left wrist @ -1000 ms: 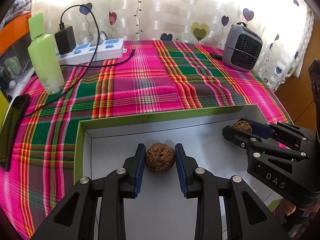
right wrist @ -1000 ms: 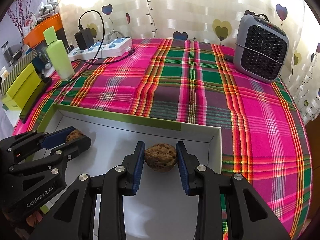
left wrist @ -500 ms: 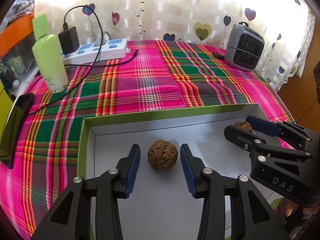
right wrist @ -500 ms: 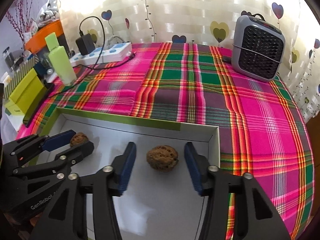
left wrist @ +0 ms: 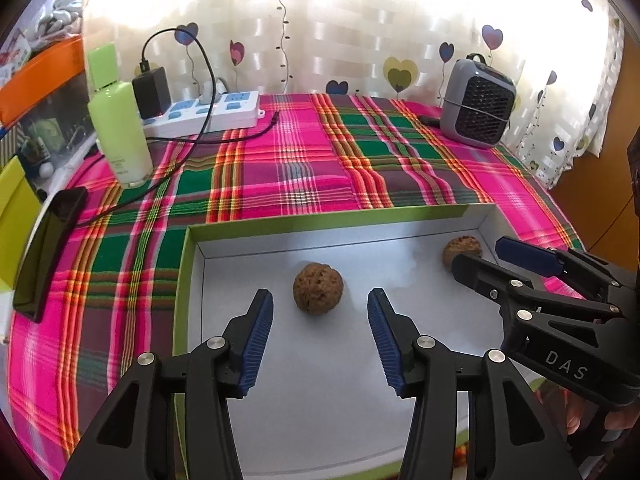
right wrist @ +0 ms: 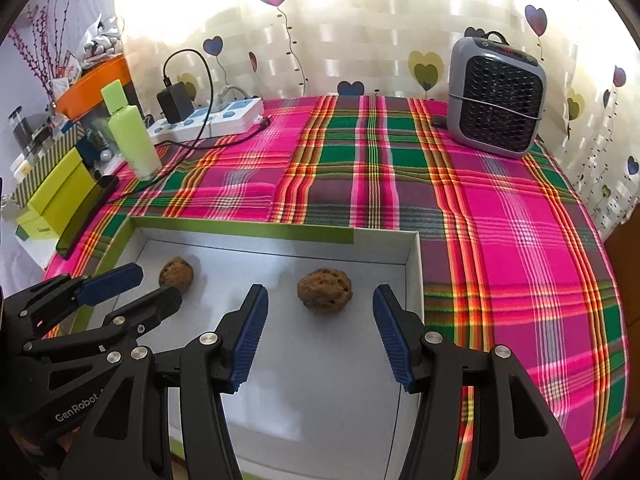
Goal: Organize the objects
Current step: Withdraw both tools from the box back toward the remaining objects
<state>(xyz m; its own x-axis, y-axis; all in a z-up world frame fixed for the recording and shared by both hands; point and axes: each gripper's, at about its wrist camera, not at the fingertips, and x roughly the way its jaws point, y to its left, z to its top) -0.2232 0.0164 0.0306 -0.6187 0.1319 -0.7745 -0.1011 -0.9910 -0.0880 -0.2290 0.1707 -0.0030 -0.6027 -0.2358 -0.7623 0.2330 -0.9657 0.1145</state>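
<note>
On my surface, draped in pink-and-green plaid cloth (left wrist: 280, 168), the shallow white cardboard box with green rim (left wrist: 188, 280) already holds both brown wrinkled walnuts (left wrist: 318, 287) (right wrist: 325, 290), well apart. My left tool (left wrist: 320, 316) and right tool (right wrist: 320, 320) are opening, gripping nothing. Placing looks done; I'd judge only withdrawing remains.

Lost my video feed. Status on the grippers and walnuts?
Left gripper and right gripper opening, holding nothing. Both walnuts lie loose in the box. Nothing in the way.

Plaid-clothed table (left wrist: 288, 168): tray (left wrist: 182, 280), heater (left wrist: 476, 110)
</note>
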